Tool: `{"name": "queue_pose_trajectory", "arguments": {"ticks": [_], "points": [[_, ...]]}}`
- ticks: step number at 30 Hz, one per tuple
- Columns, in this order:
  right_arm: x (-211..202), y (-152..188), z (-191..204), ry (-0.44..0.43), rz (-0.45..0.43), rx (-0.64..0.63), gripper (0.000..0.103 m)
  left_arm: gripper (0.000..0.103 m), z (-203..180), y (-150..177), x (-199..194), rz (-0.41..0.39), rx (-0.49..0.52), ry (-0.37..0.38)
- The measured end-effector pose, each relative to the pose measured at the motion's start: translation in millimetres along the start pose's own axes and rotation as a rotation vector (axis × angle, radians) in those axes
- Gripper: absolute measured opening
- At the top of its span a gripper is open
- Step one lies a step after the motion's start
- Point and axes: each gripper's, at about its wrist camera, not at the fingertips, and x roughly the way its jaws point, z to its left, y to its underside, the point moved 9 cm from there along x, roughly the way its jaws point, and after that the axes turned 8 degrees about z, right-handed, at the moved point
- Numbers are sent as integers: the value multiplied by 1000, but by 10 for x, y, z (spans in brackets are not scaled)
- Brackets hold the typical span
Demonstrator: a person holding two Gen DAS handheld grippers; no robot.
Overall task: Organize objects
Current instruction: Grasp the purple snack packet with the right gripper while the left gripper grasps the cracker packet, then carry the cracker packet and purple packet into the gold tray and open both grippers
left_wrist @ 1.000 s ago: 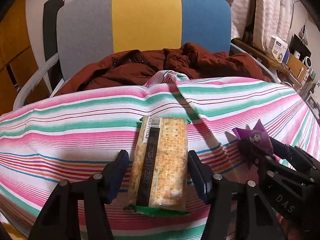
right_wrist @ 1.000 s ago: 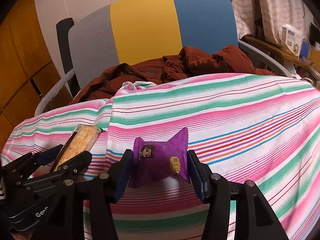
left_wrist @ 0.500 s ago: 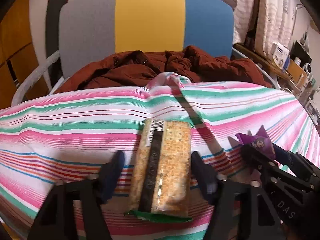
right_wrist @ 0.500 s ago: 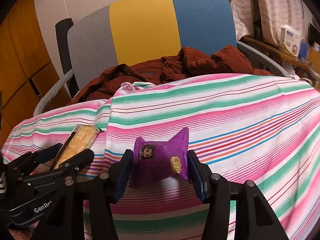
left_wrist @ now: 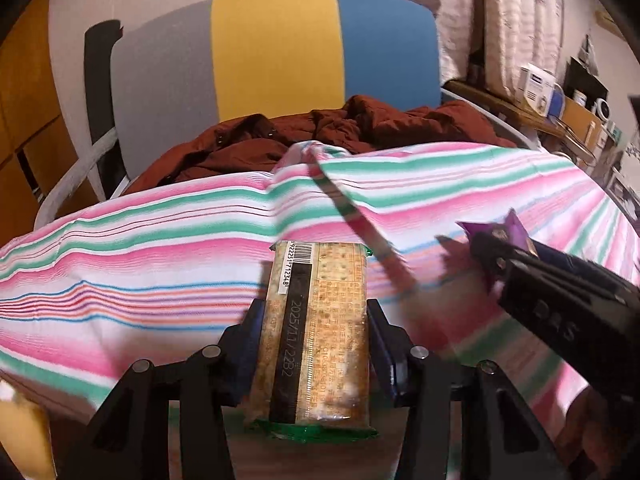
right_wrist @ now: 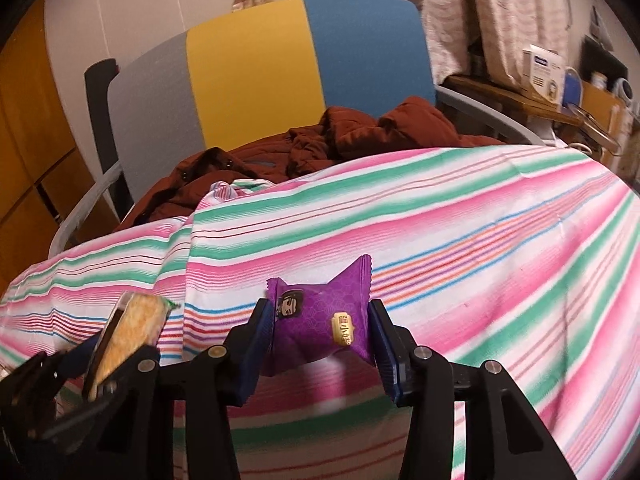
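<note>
My left gripper [left_wrist: 316, 320] is shut on a long cracker packet [left_wrist: 318, 328] with a barcode and date print, held above the striped cloth [left_wrist: 140, 248]. My right gripper [right_wrist: 320, 324] is shut on a small purple snack pouch [right_wrist: 320, 320], also lifted off the cloth. In the left wrist view the right gripper [left_wrist: 496, 252] with the purple pouch [left_wrist: 512, 228] shows at the right. In the right wrist view the left gripper [right_wrist: 108, 356] with the cracker packet [right_wrist: 132, 328] shows at the lower left.
A striped pink, green and white cloth [right_wrist: 440, 232] covers the surface. Behind it a chair with a grey, yellow and blue back [left_wrist: 272, 52] holds a crumpled dark red jacket [left_wrist: 320, 128]. A cluttered shelf with boxes [left_wrist: 540, 88] stands at the right.
My left gripper has closed on the cracker packet and lifted it off the cloth. My right gripper has risen with the purple pouch still held.
</note>
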Motion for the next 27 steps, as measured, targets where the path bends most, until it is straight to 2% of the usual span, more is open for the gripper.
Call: {"name": "queue_pose_trajectory", "arguments": {"ticks": [8, 16, 21, 27], "points": [[-227, 213, -76, 41, 29, 13, 48, 49, -292, 314, -325, -27, 59, 45], [-753, 386, -123, 93, 1, -65, 48, 49, -420, 594, -781, -50, 37, 160], [-1139, 417, -45, 79, -32, -74, 48, 49, -357, 712, -1111, -77, 0, 211], [-1526, 529, 231, 48, -64, -120, 48, 49, -181, 789, -1443, -117, -28, 237]]}}
